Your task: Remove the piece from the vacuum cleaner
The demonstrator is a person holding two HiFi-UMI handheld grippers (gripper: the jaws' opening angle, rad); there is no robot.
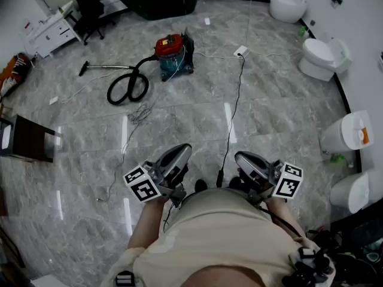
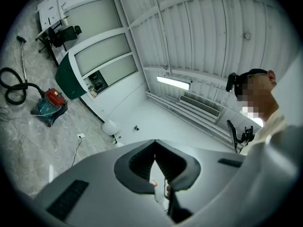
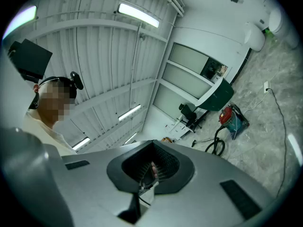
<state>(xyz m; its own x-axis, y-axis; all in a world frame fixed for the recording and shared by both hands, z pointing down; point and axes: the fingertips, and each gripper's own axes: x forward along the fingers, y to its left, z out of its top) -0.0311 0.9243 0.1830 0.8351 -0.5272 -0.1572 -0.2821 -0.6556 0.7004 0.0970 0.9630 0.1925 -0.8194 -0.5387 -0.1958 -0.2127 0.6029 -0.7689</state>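
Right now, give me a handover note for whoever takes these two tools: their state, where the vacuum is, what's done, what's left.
Left tool: shut, empty.
Right tool: the same.
Vacuum cleaner stands on the floor well ahead of both. The hose is coiled at its left, apparently joined to it, and the wand lies flat.
Done: nothing visible.
Left: walk up, remove the piece.

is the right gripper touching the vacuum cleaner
Apart. The head view shows the right gripper by the person's body, with a stretch of floor between it and the vacuum cleaner.
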